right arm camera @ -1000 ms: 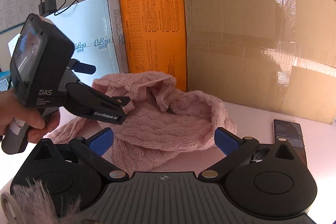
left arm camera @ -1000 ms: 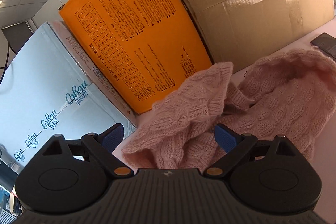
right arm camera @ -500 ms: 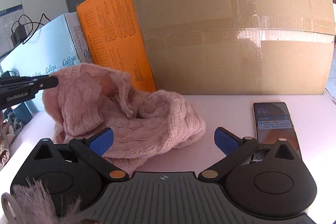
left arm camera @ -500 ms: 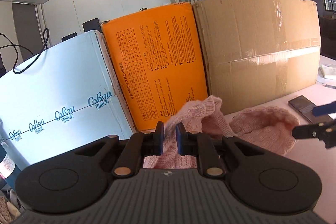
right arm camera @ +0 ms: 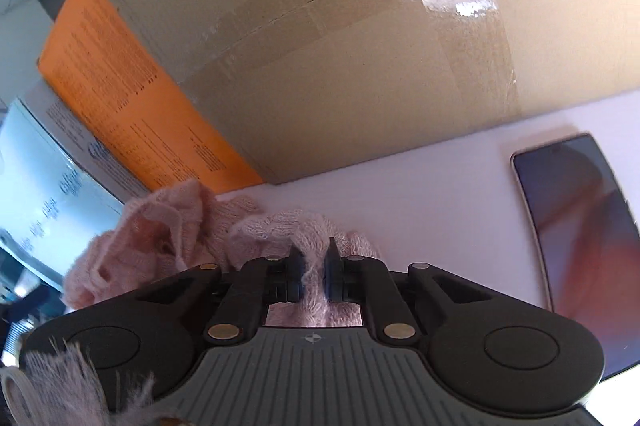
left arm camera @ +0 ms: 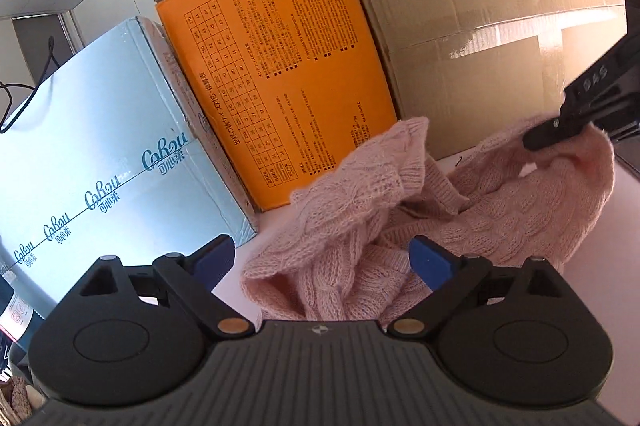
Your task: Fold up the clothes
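In the left wrist view, the crumpled pale pink cable-knit sweater (left arm camera: pixel 420 218) lies heaped on the pale pink tabletop (left arm camera: pixel 624 210), its long axis running from lower left, just ahead of the camera, up to the right, where one end is lifted off the surface. A ribbed cuff stands up near the middle of the heap, in front of the orange printed cardboard box (left arm camera: pixel 280 82). The knit is fuzzy, with raised braid patterns and ribbed edges. The left gripper (left arm camera: pixel 320 258) has its blue-padded jaws spread wide and still opening, with sweater fabric lying between them but touching neither pad. At the upper right, the right gripper (left arm camera: pixel 548 136) pinches the raised end of the sweater. In the right wrist view, the right gripper (right arm camera: pixel 314 262) is clamped on a thin fold of the sweater (right arm camera: pixel 208 226), which bunches to the left, below the large brown taped cardboard box (right arm camera: pixel 340 46). A dark-screened smartphone (right arm camera: pixel 580 238) lies flat at the right, well apart from the sweater.
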Demonstrator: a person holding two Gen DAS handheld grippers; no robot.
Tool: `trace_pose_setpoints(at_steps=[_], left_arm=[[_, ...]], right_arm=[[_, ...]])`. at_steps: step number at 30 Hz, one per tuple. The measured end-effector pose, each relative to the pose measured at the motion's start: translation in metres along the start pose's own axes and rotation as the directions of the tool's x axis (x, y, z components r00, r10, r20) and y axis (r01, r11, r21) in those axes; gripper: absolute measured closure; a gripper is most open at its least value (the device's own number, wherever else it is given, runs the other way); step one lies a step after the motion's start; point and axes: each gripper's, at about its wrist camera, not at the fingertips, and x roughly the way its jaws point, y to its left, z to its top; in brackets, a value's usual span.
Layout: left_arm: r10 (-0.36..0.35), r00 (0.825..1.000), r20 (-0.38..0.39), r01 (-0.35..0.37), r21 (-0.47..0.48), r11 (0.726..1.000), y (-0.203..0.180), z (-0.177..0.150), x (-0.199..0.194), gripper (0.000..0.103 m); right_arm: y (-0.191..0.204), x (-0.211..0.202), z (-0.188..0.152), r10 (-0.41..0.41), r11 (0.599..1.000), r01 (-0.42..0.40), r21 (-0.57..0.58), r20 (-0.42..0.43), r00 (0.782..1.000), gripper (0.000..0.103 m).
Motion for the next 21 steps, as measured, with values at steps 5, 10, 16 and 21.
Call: trace_pose_setpoints(at_steps=[5,10,16,21], left_arm=[[-0.007,1.0,-0.008,0.007,-0.025,1.0,0.0,0.008,0.011,0.012],[-0.039,0.999,-0.005,0.039,-0.048,0.998,0.005,0.009,0.009,0.054],[-0.009,1.0,0.001,0.01,-0.125,0.992,0.034,-0.001,-0.013,0.085],[0.066,0.996,-0.065,-0.078,-0.193,0.978,0.067,-0.023,-0.02,0.085]], right_arm=[[-0.026,-0.047,0.003,0.544,0.765,-0.561,0.317,0.147,0.826,0.095],[-0.007,-0.103,-0.012,0.777,0.61,-0.746,0.268,-0.017,0.629,0.058],[-0.007,-0.158,-0.038,0.68,0.733,-0.663,0.151,-0.2,0.705,0.009],[-0.027,-0.156,-0.047,0.38,0.924,-0.372,0.085,-0.11,0.918,0.009]])
